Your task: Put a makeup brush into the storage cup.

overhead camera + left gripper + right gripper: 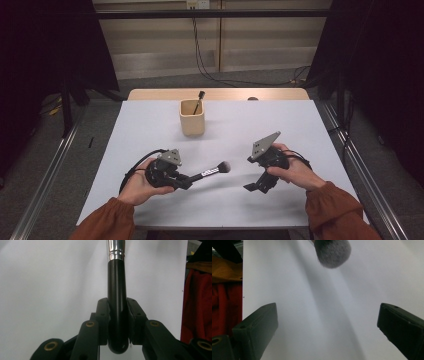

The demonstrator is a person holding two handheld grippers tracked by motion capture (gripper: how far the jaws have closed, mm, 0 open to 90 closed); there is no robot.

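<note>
Grippers: two, one per hand.
Left gripper [186, 181]: jaws clamped on the black handle of the makeup brush [212, 170], near its butt end.
Right gripper [252, 187]: jaws spread wide, nothing between them.
Makeup brush: one in the grip, held above the white table [150, 125], grey bristle head pointing toward the right gripper, apart from it.
Writing: white lettering on the handle, too small to read.
Holder [192, 118]: one beige cup, far centre of table.
Holder contents: one dark-tipped brush [199, 101], leaning.
</note>
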